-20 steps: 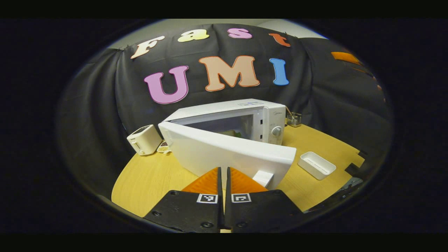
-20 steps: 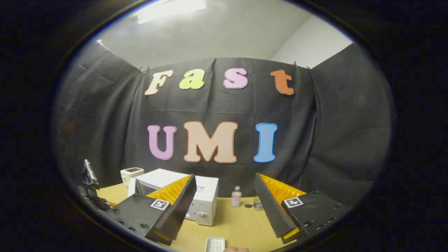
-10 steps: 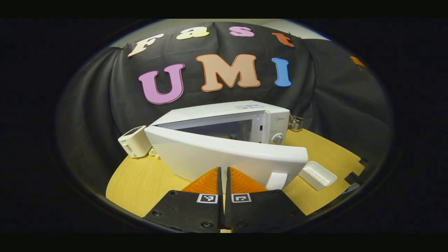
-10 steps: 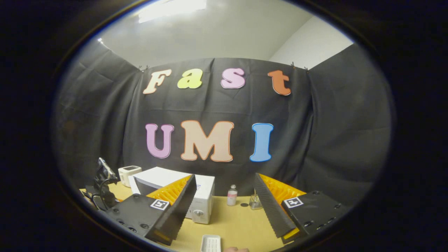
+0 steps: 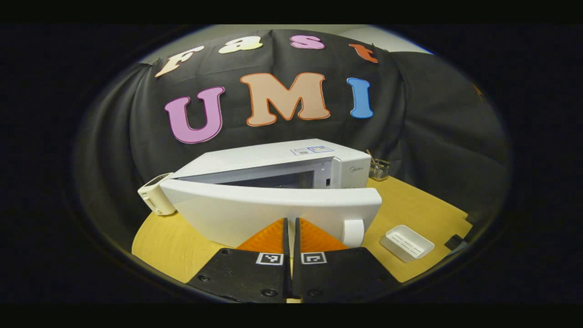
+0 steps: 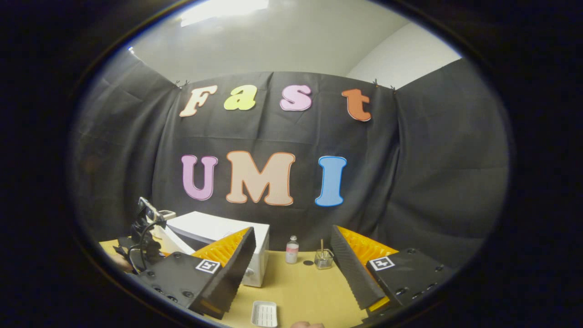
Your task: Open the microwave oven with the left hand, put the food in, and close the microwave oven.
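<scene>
White plastic is all that sits ahead of the left gripper [image 5: 289,225], whose fingers are pressed together with nothing between them, tips up against the door [image 5: 273,207], likely so they work as a pusher swinging it toward the microwave [image 5: 273,159]. Door's partly ajar, a dark gap above it; can't make out any food inside. Right gripper [image 6: 291,266] hangs spread wide and empty off to the side, probably just keeping clear.
</scene>
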The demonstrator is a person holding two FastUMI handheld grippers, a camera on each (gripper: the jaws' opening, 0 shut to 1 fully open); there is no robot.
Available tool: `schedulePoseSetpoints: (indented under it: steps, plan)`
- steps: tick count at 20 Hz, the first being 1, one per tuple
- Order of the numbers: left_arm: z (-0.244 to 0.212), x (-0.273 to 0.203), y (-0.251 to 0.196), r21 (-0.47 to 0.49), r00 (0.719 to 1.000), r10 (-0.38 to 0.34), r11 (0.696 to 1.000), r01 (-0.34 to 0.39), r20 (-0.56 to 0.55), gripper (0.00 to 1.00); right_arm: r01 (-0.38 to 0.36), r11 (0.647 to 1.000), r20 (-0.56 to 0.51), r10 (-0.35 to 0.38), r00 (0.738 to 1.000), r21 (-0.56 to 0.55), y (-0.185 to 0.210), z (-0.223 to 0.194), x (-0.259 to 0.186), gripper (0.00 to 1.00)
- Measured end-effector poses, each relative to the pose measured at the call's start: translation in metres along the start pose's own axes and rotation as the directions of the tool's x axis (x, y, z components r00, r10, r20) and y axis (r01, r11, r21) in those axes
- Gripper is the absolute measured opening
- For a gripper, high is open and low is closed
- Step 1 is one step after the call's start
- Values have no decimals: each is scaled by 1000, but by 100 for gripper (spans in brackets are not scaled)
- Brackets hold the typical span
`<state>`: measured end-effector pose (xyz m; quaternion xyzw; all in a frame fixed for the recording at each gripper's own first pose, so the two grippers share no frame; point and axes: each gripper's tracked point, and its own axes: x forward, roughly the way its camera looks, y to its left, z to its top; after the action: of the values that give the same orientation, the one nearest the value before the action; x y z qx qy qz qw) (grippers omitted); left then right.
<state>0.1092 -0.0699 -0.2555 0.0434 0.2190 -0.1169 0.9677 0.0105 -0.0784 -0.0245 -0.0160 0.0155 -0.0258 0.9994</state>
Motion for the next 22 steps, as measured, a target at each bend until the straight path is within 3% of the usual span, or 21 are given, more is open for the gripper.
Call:
schedulePoseSetpoints:
  steps: [7,22]
  plan:
    - [16,41,-5,-60,1000,-1,998,1,9,0,26,1000,-6,-26,1000,-10,-12,-3,2,96]
    - [41,87,-15,5,998,-16,1000,16,54,0,40,999,-36,-41,999,-30,-19,-17,12,96]
